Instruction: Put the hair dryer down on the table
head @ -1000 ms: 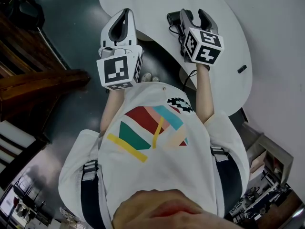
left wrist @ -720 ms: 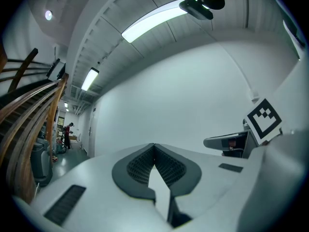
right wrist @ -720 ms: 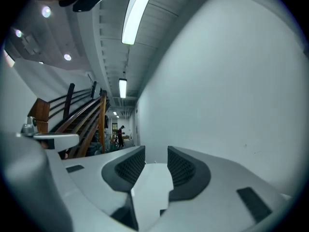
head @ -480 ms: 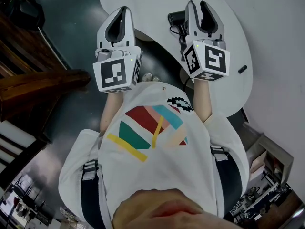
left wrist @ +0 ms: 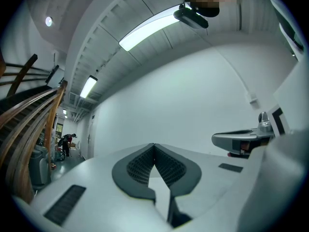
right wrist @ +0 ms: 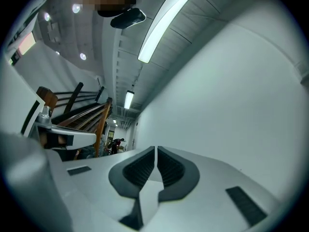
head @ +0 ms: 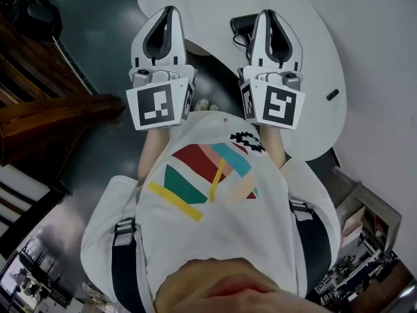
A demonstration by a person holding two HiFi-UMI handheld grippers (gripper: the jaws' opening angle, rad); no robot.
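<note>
Hair dryer (head: 242, 25) is down on the white table (head: 313, 38), no jaw touching it, so I judge the put-down done and only the pull-away is left. Key relation: in the head view the dryer's dark barrel end shows just left of my right gripper (head: 272, 13), near the tips and beneath it. It lies between the two grippers but is far closer to the right one, and my left gripper (head: 169, 10) is well apart from it. The rest of the dryer is hidden under the right gripper body, so I can't tell its long axis for sure. A bit of cord (head: 247, 42) trails from it toward me. Right gripper view: my right gripper (right wrist: 156, 150) has just been closing, its pads now nearly together with nothing between them. Left gripper view: my left gripper (left wrist: 153, 146) has its pads meeting at the tip, also empty. Both gripper views look out at wall and ceiling and show no table or dryer. Only the head view places the dryer, but it shows the pads poorly.
</note>
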